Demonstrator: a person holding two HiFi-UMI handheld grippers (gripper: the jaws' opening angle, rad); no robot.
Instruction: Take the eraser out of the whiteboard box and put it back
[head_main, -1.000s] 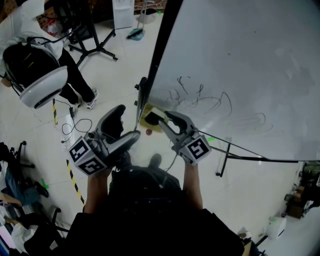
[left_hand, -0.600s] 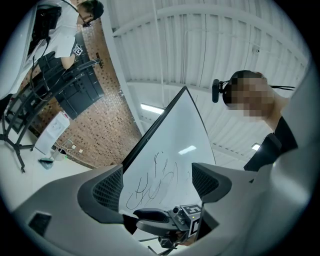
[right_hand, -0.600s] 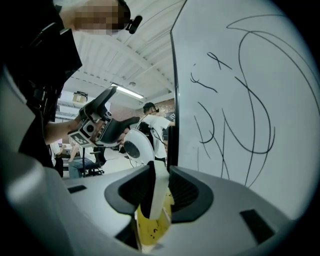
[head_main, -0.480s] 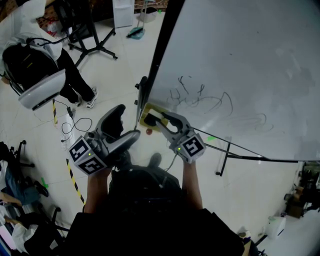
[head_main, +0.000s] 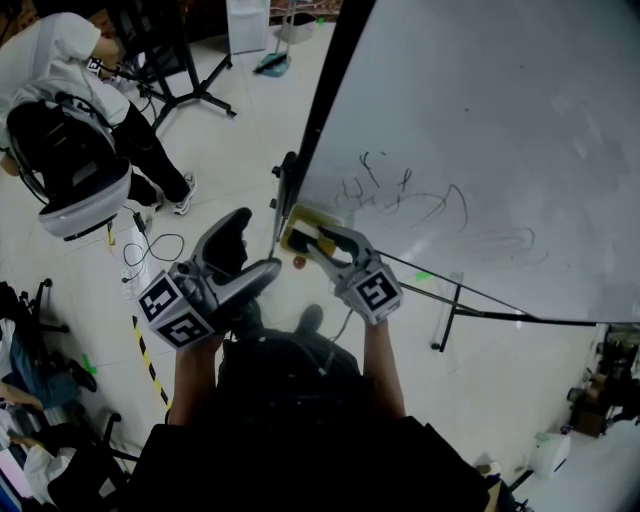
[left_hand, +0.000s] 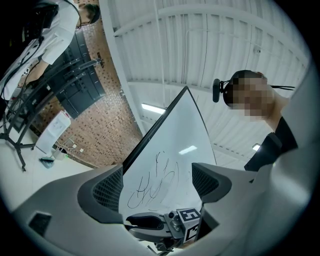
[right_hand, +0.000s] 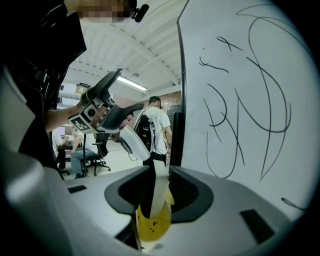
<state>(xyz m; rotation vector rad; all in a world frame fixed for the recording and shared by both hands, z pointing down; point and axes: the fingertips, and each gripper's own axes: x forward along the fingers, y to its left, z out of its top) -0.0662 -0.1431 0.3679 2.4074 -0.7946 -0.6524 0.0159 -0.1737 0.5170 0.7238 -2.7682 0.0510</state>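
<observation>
My right gripper (head_main: 318, 240) is shut on the eraser (right_hand: 159, 190), a thin white slab with a dark side that stands on edge between the jaws. Directly under it is the yellow whiteboard box (right_hand: 151, 226), fixed at the lower left corner of the whiteboard (head_main: 480, 130); from the head view the box (head_main: 293, 237) shows beside the jaws. The eraser's lower end hangs over the box's opening. My left gripper (head_main: 255, 248) is open and holds nothing, off to the left of the board edge. It tilts upward, and its pads (left_hand: 107, 190) frame the scribbled board (left_hand: 170, 150).
A person in white with a black backpack (head_main: 60, 130) stands at the upper left, beside a dark stand (head_main: 190, 90). The board's leg (head_main: 455, 305) runs along the floor on the right. A cable (head_main: 150, 255) and striped floor tape (head_main: 148, 362) lie at the left.
My right gripper has sunk with the eraser, closer to the yellow box. The left gripper has stayed where it was. The person at the upper left has shifted a little.
</observation>
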